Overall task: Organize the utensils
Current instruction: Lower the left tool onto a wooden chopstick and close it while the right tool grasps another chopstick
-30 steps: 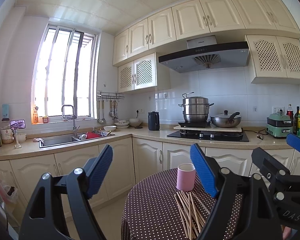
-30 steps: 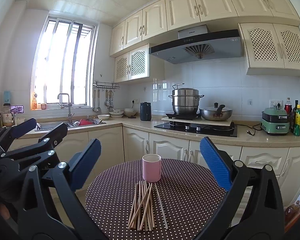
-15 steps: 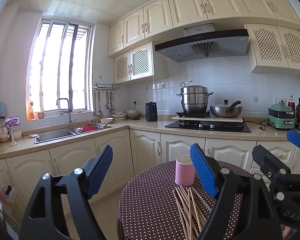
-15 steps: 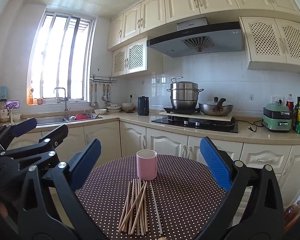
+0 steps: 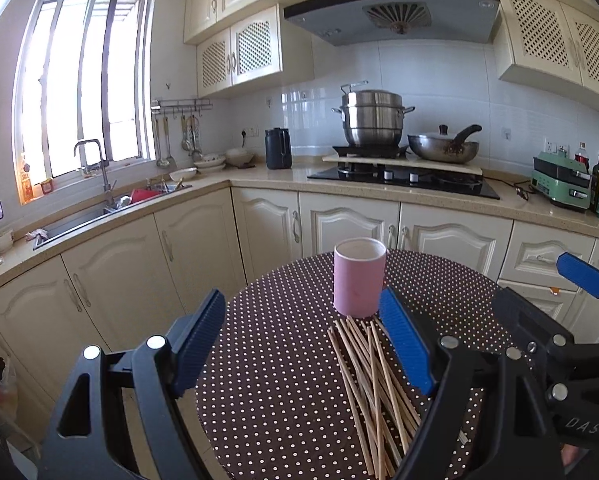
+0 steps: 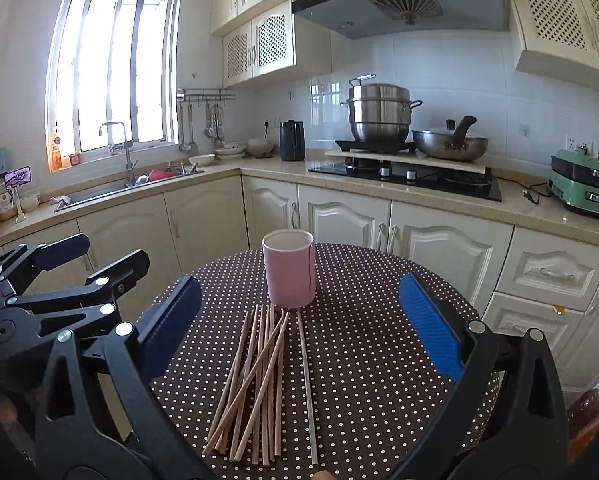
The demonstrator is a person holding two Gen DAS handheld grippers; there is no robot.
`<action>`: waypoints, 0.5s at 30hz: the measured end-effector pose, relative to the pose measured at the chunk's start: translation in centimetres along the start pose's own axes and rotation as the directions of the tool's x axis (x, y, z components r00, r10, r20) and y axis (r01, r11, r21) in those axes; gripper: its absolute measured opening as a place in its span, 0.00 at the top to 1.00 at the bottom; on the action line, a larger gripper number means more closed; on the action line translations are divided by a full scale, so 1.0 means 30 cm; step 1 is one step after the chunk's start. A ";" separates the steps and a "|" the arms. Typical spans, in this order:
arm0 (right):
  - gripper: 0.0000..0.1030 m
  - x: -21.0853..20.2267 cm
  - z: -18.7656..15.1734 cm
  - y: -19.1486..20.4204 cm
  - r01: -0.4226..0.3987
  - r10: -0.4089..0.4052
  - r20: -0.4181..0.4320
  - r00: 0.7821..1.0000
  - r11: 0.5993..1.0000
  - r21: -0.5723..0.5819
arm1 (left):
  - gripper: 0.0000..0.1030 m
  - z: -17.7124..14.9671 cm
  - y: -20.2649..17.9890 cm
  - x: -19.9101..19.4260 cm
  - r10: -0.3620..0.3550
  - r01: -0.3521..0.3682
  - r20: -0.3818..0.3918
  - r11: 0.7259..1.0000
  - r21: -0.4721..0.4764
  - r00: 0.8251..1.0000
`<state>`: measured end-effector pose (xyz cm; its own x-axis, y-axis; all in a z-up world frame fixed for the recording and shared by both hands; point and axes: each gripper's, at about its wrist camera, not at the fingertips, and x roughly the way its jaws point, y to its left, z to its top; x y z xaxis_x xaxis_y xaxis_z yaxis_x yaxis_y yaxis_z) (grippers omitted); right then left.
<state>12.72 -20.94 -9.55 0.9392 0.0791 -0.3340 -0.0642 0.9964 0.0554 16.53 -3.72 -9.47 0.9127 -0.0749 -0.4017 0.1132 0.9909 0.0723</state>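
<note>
A pink cup (image 5: 359, 277) (image 6: 289, 266) stands upright on a round table with a brown polka-dot cloth (image 5: 279, 360) (image 6: 359, 340). Just in front of the cup lies a loose pile of several wooden chopsticks (image 5: 373, 380) (image 6: 259, 372). My left gripper (image 5: 303, 334) hovers above the near left part of the table, open, nothing between its blue pads. My right gripper (image 6: 299, 316) hangs over the chopsticks, open and empty too. Each gripper shows at the edge of the other's view: the right gripper (image 5: 539, 304) and the left gripper (image 6: 59, 264).
Behind the table runs a cream kitchen counter (image 6: 379, 188) with a sink (image 6: 111, 188), a black kettle (image 6: 292, 146), a hob with a steel pot (image 6: 379, 114) and a pan (image 6: 449, 146), and a green appliance (image 6: 577, 186). Cabinets stand close past the table's far edge.
Both grippers have moved forward and down toward the table. The cup and chopsticks look larger and nearer, and more of the tabletop shows. Both stay open.
</note>
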 end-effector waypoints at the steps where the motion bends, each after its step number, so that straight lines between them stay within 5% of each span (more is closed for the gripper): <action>1: 0.06 0.024 -0.008 -0.006 0.003 -0.003 -0.017 1.000 1.000 0.000 | 0.24 -0.006 0.000 0.034 -0.016 0.016 -0.029 1.000 0.001 0.999; 6: 0.06 0.158 -0.049 -0.050 0.017 -0.018 -0.110 0.994 1.000 -0.008 | 0.24 -0.066 0.039 0.223 -0.060 0.057 -0.186 0.998 -0.024 0.981; 15: 0.06 0.367 -0.165 -0.132 0.024 -0.019 -0.296 0.955 1.000 0.014 | 0.24 -0.238 -0.006 0.474 -0.146 0.147 -0.435 0.989 -0.032 0.889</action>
<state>21.64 -23.87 -18.11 0.7984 0.0654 -0.5985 -0.0366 0.9975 0.0602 26.69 -4.15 -21.71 0.6238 -0.1627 -0.7645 0.2336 0.9722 -0.0164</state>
